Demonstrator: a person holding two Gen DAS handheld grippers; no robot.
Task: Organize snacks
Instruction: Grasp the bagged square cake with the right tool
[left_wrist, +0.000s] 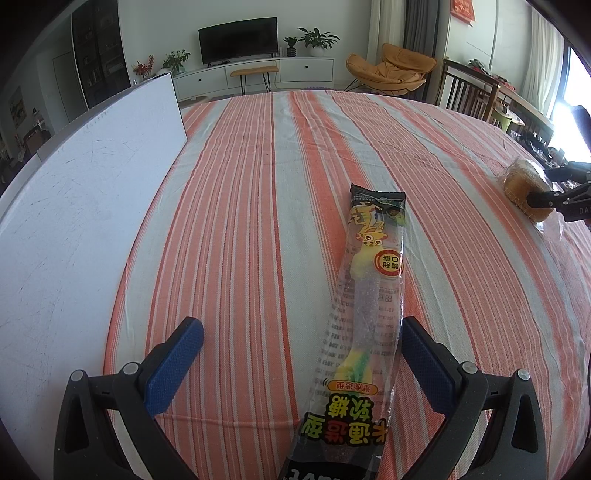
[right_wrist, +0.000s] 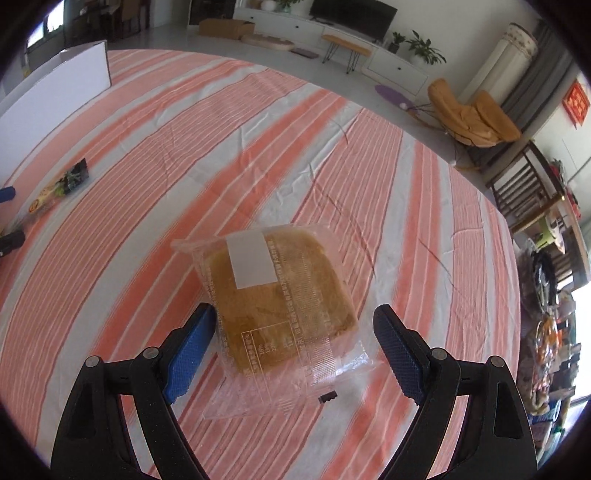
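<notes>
While spread flat over the table, striped cloth (left_wrist: 258, 221) in orange, white and grey, lightly creased. Along its left edge, upright white board (left_wrist: 85, 221), reaching back to the far left corner.

Near the front edge, roughly mid-width: long candy packet (left_wrist: 369, 295), clear wrapper with black ends and a yellow gummy strip inside, lying lengthwise, far end pointing toward the back of the table. Between the fingers of the left gripper (left_wrist: 303, 350), jaws wide apart, blue pads (left_wrist: 177, 365) clear of the wrapper on both sides; right-hand pad just beside the packet's edge, contact there not discernible. Nothing gripped.

Toward the right edge of the cloth, well apart from the candy: bread packet (right_wrist: 280, 291), a square golden-brown slab in clear film with a white label on top, lying flat. Over it, right gripper (right_wrist: 295, 339), jaws spread wide, packet's near half between the two blue pads (right_wrist: 192, 347). Left-hand pad just beside the film, perhaps brushing it; right-hand pad apart from it. No squeeze visible, packet resting on the cloth.

In the left wrist view, same bread packet (left_wrist: 524, 188) near the right edge, black fingertips of the right gripper (left_wrist: 550, 188) at either side.
</notes>
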